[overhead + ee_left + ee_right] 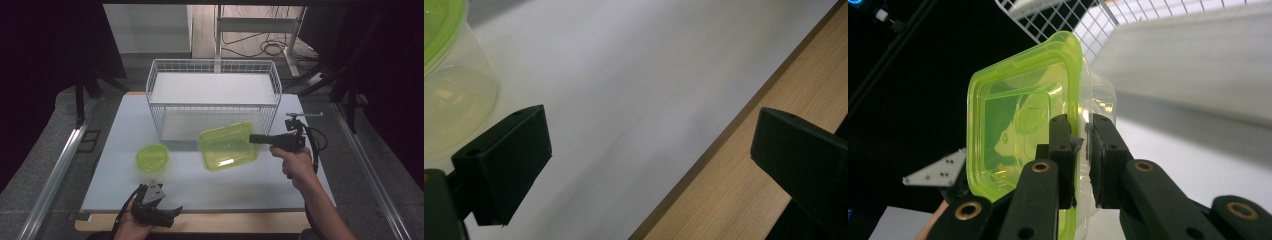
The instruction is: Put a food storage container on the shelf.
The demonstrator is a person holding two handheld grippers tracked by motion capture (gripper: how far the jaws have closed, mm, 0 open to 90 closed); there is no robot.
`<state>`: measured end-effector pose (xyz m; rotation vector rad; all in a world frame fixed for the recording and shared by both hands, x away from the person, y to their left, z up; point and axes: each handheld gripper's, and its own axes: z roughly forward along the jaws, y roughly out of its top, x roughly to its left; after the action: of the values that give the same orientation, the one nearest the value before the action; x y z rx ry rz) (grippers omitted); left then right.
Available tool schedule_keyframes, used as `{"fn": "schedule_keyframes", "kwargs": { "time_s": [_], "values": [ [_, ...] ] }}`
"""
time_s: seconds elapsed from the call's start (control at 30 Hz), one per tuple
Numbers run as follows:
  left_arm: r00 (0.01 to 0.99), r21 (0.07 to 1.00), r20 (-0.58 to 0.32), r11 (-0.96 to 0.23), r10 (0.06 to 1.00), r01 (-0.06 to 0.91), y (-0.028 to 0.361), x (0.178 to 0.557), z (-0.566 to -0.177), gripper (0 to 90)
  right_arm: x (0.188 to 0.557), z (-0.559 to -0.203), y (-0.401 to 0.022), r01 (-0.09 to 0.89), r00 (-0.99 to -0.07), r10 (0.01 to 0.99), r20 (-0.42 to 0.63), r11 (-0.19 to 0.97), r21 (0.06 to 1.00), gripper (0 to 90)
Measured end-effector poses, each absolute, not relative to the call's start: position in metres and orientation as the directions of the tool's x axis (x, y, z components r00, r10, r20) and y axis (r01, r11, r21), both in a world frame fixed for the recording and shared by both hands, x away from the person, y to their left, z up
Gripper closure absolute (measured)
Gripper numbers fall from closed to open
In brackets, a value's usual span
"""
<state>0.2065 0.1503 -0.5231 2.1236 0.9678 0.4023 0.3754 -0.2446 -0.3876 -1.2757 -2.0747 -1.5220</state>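
A square clear container with a lime-green lid [227, 146] hangs tilted above the table, just in front of the wire basket [212, 62]. My right gripper [251, 138] is shut on its right rim. In the right gripper view the two jaws [1082, 135] pinch the lid edge of the square container [1018, 115], which stands on edge. A round green-lidded container [152, 158] sits on the table at the left. My left gripper [172, 216] rests by the table's front edge, open with nothing between its jaws [651, 130]. The round container [449, 90] stands beyond its left jaw.
The white wire basket [1073, 15] stands at the back of the white tabletop [200, 185] with a pale board inside. A wooden strip [734, 190] runs along the table's front edge. Dark frames and cables surround the table.
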Motion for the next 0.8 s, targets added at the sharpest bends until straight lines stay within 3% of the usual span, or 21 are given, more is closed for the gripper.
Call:
{"fn": "schedule_keyframes", "kwargs": {
  "time_s": [0.8],
  "values": [
    [0.668,0.748,-0.014,-0.435,0.744,0.501,0.149,0.206,-0.525,3.0,0.429,-0.313,-0.226,0.727,-0.584,0.516,0.627,-0.013,0.687,81.3]
  ]
}}
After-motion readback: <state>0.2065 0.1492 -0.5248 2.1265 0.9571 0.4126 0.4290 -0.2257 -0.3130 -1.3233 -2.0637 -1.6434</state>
